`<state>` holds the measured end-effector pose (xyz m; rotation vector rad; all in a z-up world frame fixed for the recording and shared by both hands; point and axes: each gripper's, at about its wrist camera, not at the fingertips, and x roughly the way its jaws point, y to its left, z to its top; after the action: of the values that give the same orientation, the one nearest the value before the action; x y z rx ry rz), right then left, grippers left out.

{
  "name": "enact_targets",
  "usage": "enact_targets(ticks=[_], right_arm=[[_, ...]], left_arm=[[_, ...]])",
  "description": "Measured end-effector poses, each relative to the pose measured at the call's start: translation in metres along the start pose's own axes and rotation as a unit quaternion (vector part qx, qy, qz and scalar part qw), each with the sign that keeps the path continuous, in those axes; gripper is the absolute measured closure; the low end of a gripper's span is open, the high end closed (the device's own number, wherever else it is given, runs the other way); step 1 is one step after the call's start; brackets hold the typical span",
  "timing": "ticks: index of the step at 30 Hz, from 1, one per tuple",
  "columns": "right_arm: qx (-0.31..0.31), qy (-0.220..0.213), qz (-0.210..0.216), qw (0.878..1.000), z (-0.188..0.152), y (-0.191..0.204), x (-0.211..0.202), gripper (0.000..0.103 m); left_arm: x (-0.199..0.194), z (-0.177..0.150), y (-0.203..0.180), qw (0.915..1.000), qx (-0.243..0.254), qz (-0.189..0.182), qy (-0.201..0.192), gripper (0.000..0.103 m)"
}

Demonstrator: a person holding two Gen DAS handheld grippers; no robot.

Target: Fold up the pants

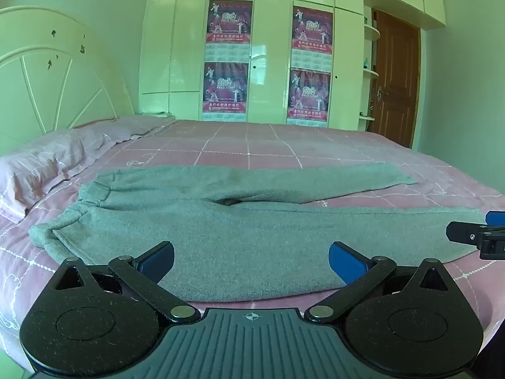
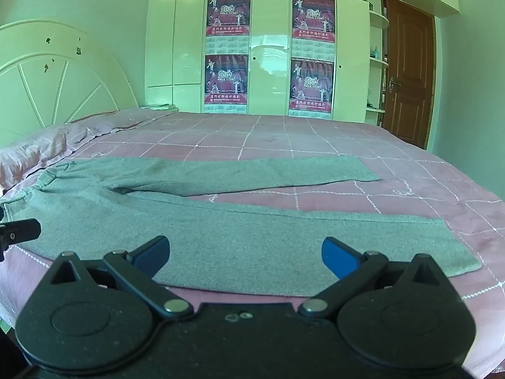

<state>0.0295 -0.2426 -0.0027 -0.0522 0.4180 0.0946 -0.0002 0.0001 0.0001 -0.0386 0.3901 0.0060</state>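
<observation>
Grey pants (image 1: 221, 230) lie flat on the pink checked bed (image 1: 252, 148), waistband to the left, both legs spread out to the right. They also show in the right wrist view (image 2: 221, 233). My left gripper (image 1: 251, 260) is open and empty, low over the near edge of the near leg, towards the waist. My right gripper (image 2: 245, 254) is open and empty over the near edge of the same leg, nearer the cuff. The right gripper's tip shows at the right edge of the left wrist view (image 1: 473, 237).
A pink pillow (image 1: 47, 164) lies at the left by the white headboard (image 1: 47, 72). White wardrobes with posters (image 1: 227, 60) stand behind the bed. A brown door (image 1: 394, 79) is at the far right.
</observation>
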Motion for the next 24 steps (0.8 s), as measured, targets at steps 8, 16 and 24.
enact_targets(ticks=[8, 16, 24], right_arm=[[-0.003, -0.001, -0.001, 1.0, 0.0, 0.0, 0.0, 0.006], [-0.002, -0.001, -0.003, 1.0, 0.0, 0.0003, 0.0002, 0.006], [-0.001, -0.001, -0.003, 1.0, 0.0, -0.0022, 0.0017, 0.006]], left_arm=[[-0.0032, -0.0004, -0.0013, 1.0, 0.002, 0.002, -0.002, 0.0], [0.0029, -0.0011, 0.0, 1.0, 0.003, 0.003, 0.0, 0.0], [-0.0013, 0.0018, 0.0008, 1.0, 0.005, 0.002, 0.001, 0.0]])
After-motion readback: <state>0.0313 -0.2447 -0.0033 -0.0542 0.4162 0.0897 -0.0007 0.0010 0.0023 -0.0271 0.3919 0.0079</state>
